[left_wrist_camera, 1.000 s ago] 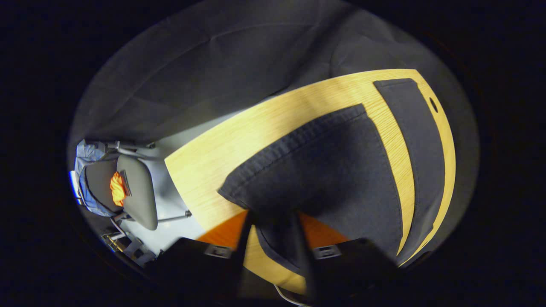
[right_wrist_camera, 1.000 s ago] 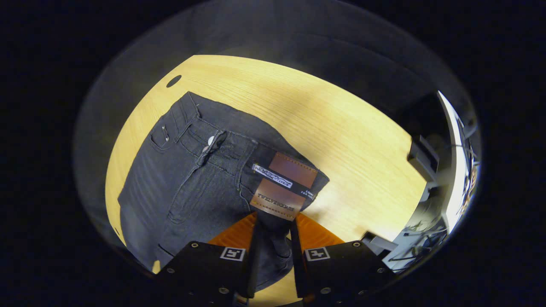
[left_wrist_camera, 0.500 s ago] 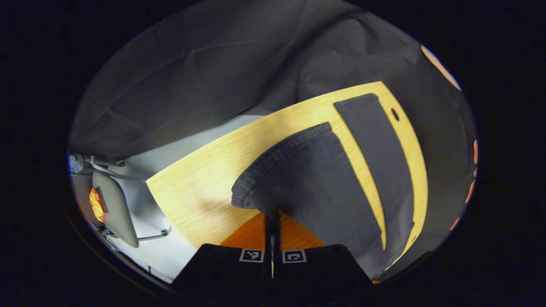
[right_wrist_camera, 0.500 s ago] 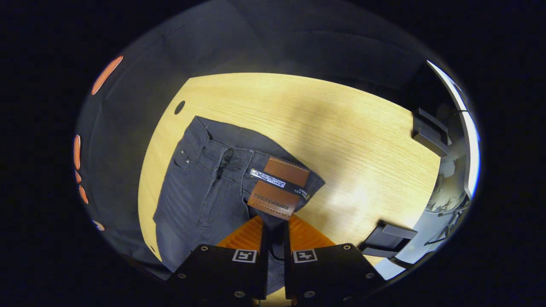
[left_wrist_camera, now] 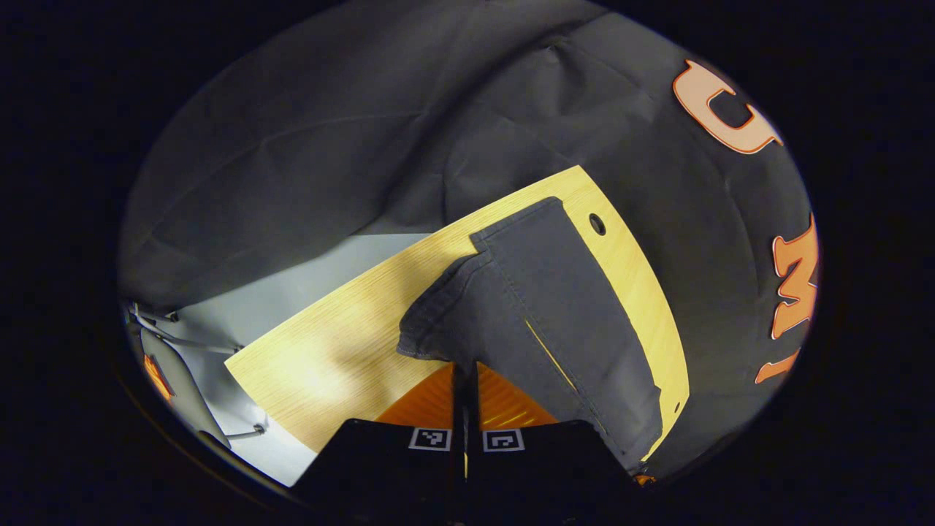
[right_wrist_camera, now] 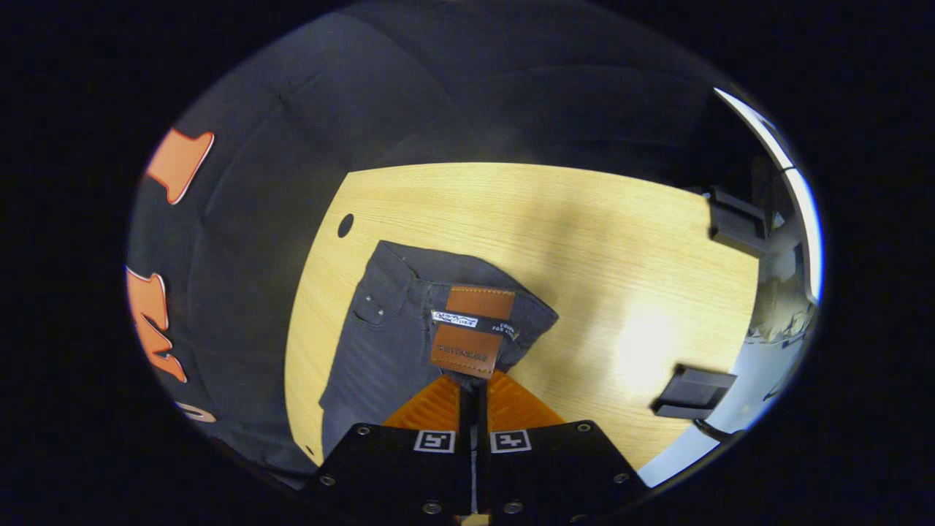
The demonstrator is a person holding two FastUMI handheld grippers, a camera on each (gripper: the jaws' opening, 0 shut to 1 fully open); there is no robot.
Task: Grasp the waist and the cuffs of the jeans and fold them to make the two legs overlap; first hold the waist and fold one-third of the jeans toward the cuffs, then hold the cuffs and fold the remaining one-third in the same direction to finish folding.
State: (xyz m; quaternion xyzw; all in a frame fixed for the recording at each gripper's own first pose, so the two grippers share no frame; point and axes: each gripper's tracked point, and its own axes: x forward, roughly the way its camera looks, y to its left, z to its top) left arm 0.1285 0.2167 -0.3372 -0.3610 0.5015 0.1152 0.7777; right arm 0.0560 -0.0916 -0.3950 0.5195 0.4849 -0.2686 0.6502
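Note:
Dark grey jeans (left_wrist_camera: pixel 562 321) lie on a light wooden table (left_wrist_camera: pixel 329 351). In the left gripper view, my left gripper (left_wrist_camera: pixel 464 372) is shut on a leg cuff (left_wrist_camera: pixel 431 332), lifted and carried over the other leg, so the two legs nearly overlap. In the right gripper view, my right gripper (right_wrist_camera: pixel 473 386) is shut on the waistband at the brown leather patch (right_wrist_camera: pixel 471 329). That side of the waist is raised and folded over the front of the jeans (right_wrist_camera: pixel 380 343), where a pocket rivet shows.
A round cable hole (left_wrist_camera: pixel 597 223) (right_wrist_camera: pixel 345 225) sits in the table near the jeans. Two black brackets (right_wrist_camera: pixel 694 391) stand at the table's edge in the right gripper view. A grey chair (left_wrist_camera: pixel 172 380) stands on the floor past the table's end.
Both grippers closed fully on the denim, then lifted and drew the near leg and waist over the far half. The gap of bare table between the legs has almost shut.

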